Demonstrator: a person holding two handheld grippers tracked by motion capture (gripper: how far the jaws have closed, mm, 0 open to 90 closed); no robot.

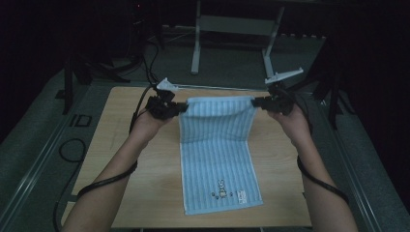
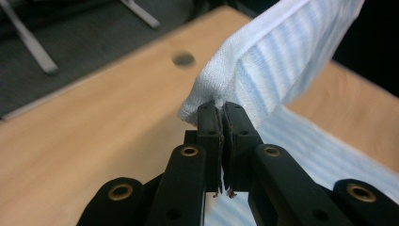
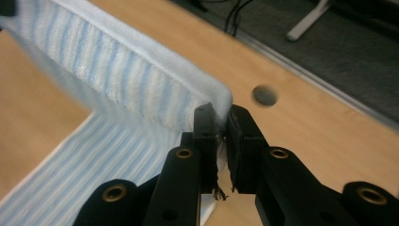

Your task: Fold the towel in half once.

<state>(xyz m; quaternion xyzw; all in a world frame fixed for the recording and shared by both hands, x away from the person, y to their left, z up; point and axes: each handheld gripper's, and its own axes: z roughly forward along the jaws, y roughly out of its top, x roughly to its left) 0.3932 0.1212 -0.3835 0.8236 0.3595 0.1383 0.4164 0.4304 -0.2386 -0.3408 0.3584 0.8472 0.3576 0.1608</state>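
Observation:
A light blue striped towel (image 1: pixel 217 154) with a small printed figure near its front end lies lengthwise on the wooden table (image 1: pixel 121 154). Its far edge is lifted off the table and stretched between both grippers. My left gripper (image 1: pixel 183 108) is shut on the far left corner of the towel (image 2: pixel 263 66), with the white hem pinched between its jaws (image 2: pixel 221 113). My right gripper (image 1: pixel 255 101) is shut on the far right corner of the towel (image 3: pixel 117 80), the hem folded over its tips (image 3: pixel 222 115). The front part of the towel rests flat on the table.
A small round hole (image 2: pixel 183 58) is in the tabletop near the far edge. Metal stand legs (image 1: pixel 196 48) rise behind the table on the dark floor. Black cables (image 1: pixel 96 183) trail from both grippers along the forearms. Bare wood (image 1: pixel 280 183) lies on both sides of the towel.

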